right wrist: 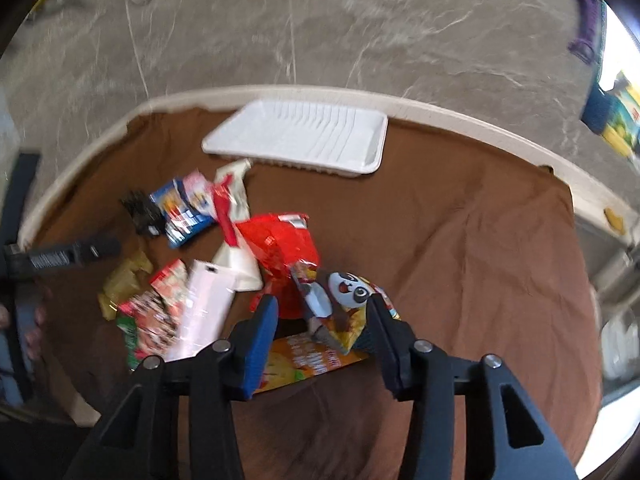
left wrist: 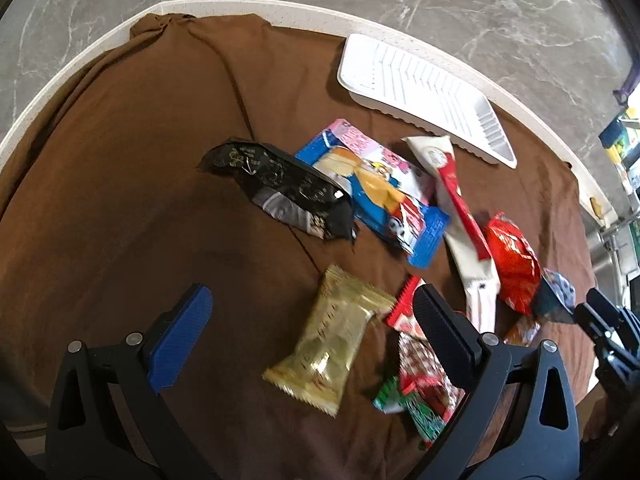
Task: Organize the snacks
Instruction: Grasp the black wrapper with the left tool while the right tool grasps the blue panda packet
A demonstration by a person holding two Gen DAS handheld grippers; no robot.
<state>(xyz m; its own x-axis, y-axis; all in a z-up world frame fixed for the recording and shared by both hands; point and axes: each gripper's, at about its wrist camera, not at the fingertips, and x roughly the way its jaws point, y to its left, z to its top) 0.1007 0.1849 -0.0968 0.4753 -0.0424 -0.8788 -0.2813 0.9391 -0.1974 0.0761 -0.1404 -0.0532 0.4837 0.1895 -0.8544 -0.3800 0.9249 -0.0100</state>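
Observation:
Several snack packets lie on a brown cloth. In the left wrist view my left gripper is open above a gold packet, with a red-green packet under its right finger. A black packet, a blue packet, a cream-red packet and a red bag lie beyond. In the right wrist view my right gripper is open around a panda packet, above an orange packet; whether the fingers touch it is unclear. An empty white tray lies at the far edge; it also shows in the left wrist view.
The round table has a cream rim over a grey marble floor. The right gripper shows at the right edge of the left wrist view; the left gripper shows at the left of the right wrist view. Bare cloth lies at the right.

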